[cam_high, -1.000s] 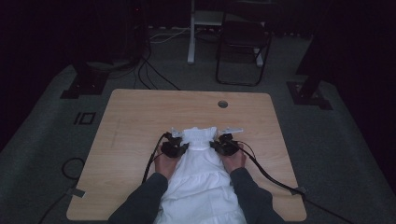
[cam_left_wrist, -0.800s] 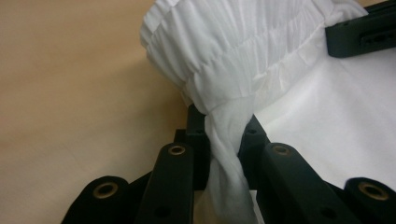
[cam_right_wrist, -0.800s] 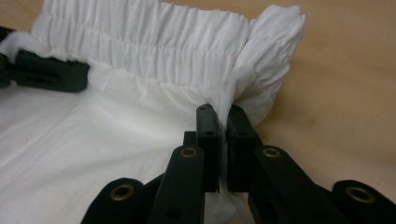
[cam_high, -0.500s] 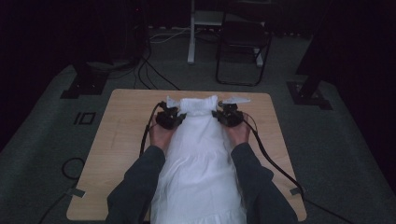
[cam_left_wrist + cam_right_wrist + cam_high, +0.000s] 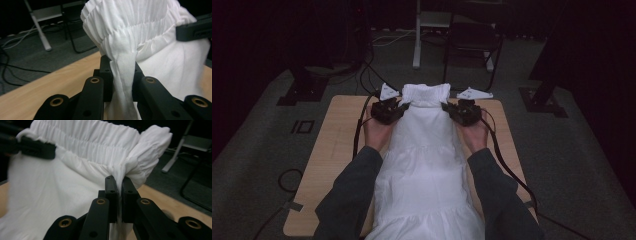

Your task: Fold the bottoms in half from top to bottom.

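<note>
A white tiered skirt (image 5: 424,165) hangs lifted above the wooden table (image 5: 334,145), its gathered elastic waistband (image 5: 426,94) on top and its hem falling toward the person. My left gripper (image 5: 398,109) is shut on the waistband's left side, where the cloth (image 5: 123,75) bunches between the jaws. My right gripper (image 5: 451,109) is shut on the waistband's right side, pinching a thin fold (image 5: 120,185). In the left gripper view the right gripper's black jaw (image 5: 193,30) shows at the far side; the right gripper view shows the left one (image 5: 35,149).
Black cables (image 5: 507,165) trail from both grippers across the table and off its edges. A dark chair (image 5: 472,40) and a white post (image 5: 417,35) stand on the grey carpet beyond the table. Dark stands sit at the far left and right.
Both grippers have risen and moved toward the table's far edge, pulling the skirt up off the tabletop so it now hangs stretched between them.
</note>
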`<state>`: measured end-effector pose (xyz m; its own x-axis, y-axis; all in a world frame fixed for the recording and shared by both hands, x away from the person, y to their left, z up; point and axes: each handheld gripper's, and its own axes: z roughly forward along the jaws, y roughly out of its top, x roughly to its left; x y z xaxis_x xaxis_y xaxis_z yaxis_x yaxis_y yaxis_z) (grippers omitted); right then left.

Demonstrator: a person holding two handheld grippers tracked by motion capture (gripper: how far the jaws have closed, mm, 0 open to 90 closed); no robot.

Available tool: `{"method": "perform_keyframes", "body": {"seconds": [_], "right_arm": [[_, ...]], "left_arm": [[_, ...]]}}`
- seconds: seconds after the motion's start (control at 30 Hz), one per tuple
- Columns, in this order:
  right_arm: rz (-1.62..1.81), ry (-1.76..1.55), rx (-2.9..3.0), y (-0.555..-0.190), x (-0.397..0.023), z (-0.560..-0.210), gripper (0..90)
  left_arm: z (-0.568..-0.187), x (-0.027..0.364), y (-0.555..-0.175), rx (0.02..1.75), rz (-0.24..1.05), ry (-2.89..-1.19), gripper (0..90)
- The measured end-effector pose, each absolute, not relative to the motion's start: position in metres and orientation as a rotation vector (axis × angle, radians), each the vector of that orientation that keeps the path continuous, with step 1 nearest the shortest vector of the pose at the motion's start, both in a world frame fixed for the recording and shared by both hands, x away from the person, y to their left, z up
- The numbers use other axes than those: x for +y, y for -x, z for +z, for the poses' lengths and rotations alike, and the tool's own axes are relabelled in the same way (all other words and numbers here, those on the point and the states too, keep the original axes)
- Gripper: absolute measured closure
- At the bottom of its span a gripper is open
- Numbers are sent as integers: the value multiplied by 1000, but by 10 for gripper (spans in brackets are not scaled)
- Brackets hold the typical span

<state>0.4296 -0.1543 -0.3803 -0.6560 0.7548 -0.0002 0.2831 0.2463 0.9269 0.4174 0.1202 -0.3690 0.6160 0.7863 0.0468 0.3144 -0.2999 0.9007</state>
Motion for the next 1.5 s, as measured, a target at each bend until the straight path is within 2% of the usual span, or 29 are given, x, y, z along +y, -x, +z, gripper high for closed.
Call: {"method": "perform_keyframes", "body": {"seconds": [0.33,0.5,0.63,0.67,0.7,0.77,0.87,0.97,1.17,1.2,1.27,1.5], "right_arm": [[1404,-803,2189,-342,-165,-405,857],[1406,-802,2284,-298,-175,-439,857],[1269,-822,2427,-276,-171,-487,856],[1245,-833,2465,-274,-169,-499,855],[1233,-847,2496,-273,-167,-510,854],[1199,-884,2546,-273,-162,-529,854],[1154,-889,2581,-276,-155,-540,854],[1080,-903,2607,-289,-144,-548,856],[949,-829,2540,-328,-129,-551,858],[980,-881,2539,-357,-131,-551,857],[1019,-949,2552,-377,-131,-550,856],[1050,-1051,2524,-396,-121,-550,853]], "left_arm": [[-393,123,-313,802,555,-1931,800],[-441,119,-259,792,466,-1996,793],[-493,113,-242,831,356,-2166,784],[-493,113,-242,831,356,-2166,783],[-519,113,-245,880,297,-2238,783],[-537,114,-252,904,277,-2286,781],[-545,117,-261,907,243,-2285,785],[-544,118,-273,874,304,-2314,786],[-536,108,-295,963,320,-2296,781],[-536,101,-302,948,362,-2315,777],[-539,101,-316,940,390,-2329,777],[-538,119,-369,954,486,-2349,785]]}}
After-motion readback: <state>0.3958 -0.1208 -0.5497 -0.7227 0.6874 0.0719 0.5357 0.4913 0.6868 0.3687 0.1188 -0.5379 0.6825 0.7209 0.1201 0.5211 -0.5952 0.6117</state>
